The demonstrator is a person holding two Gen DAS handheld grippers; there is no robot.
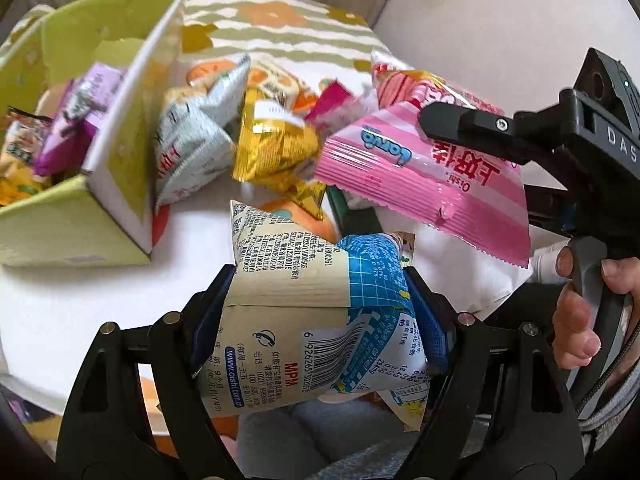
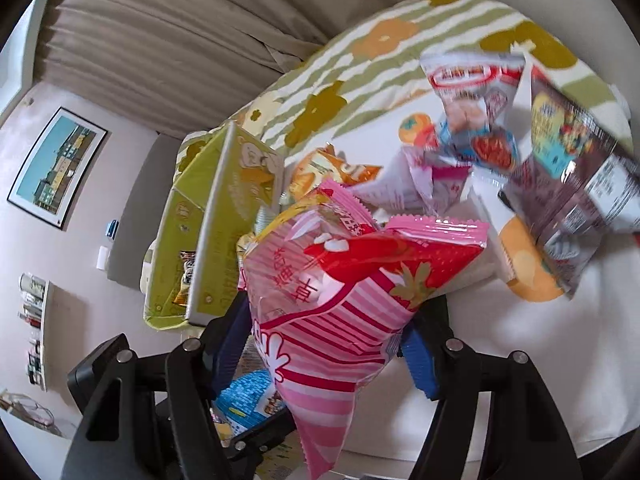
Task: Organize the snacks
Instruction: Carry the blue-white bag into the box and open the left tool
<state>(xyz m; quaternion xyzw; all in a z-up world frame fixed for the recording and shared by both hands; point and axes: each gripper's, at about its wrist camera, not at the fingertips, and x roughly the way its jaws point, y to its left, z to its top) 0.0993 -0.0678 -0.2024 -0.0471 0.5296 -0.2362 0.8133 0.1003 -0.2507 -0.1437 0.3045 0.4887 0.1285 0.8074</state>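
My left gripper is shut on a cream and blue snack bag and holds it above the table's near edge. My right gripper is shut on a pink striped snack bag; the same pink bag shows in the left wrist view at the right, held in the air over the pile. A green cardboard box stands at the left with several snack packs inside; it also shows in the right wrist view. Loose packs lie beside it: a grey one and a yellow one.
The round table has a white and floral cloth. More loose packs lie at the far side, among them a dark purple pack and a red and white pack. Curtains and a wall with a framed picture lie beyond.
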